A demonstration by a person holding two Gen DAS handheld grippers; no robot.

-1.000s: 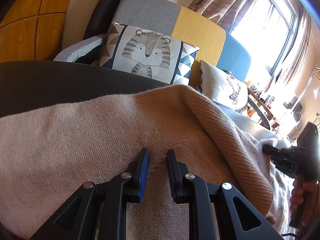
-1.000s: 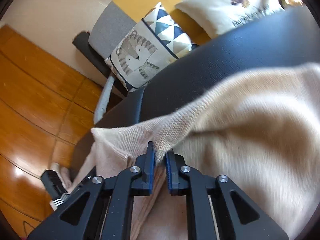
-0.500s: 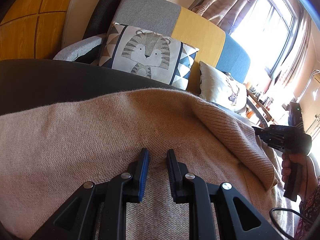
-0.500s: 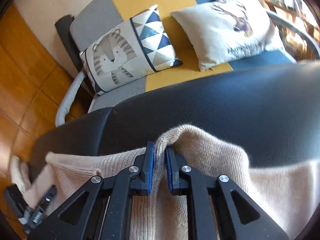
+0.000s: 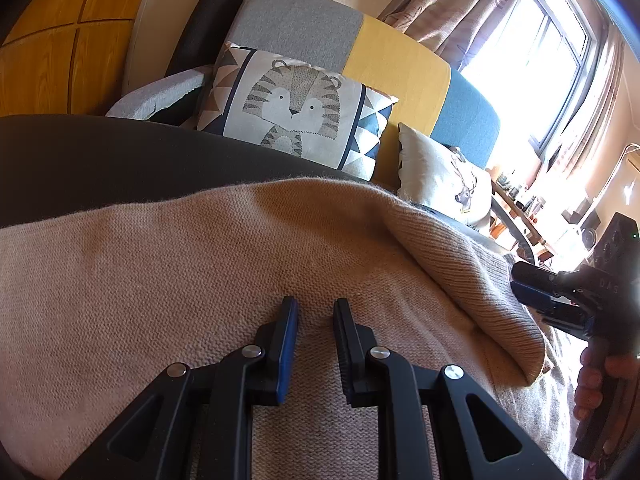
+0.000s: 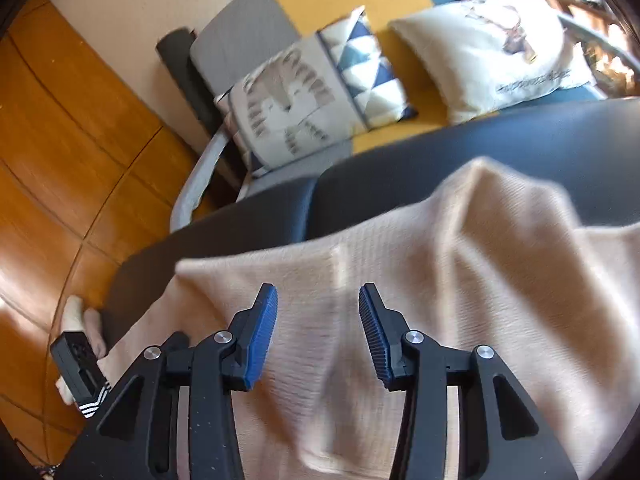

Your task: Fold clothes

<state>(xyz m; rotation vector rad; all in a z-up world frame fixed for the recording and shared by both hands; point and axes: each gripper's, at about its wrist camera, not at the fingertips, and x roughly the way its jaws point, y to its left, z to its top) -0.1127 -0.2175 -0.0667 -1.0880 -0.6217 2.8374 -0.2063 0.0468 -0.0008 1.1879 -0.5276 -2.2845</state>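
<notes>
A beige knitted sweater [image 5: 200, 264] lies spread over a black leather surface [image 5: 100, 160]. Its ribbed edge [image 5: 460, 268] is folded over onto the body at the right. My left gripper [image 5: 314, 308] rests its tips on the sweater, jaws a little apart, with the flat knit showing in the gap and nothing pinched. In the right wrist view my right gripper [image 6: 318, 300] hovers over the sweater [image 6: 440, 280]; its jaws are opening and nothing is between them. The left wrist view shows that right gripper [image 5: 524, 284] just beyond the folded edge, carried by a hand [image 5: 600, 380].
Behind the black surface [image 6: 480, 152] stands a grey, yellow and blue sofa with a tiger cushion [image 5: 296, 108] and a deer cushion [image 5: 440, 184]. Wooden floor [image 6: 60, 160] lies to the left. A bright window with curtains [image 5: 540, 48] is at the far right.
My right gripper held the ribbed edge pinched and carried it across; now its jaws stand apart, the edge lies folded on the sweater, and the gripper has drawn back. The left gripper stayed still.
</notes>
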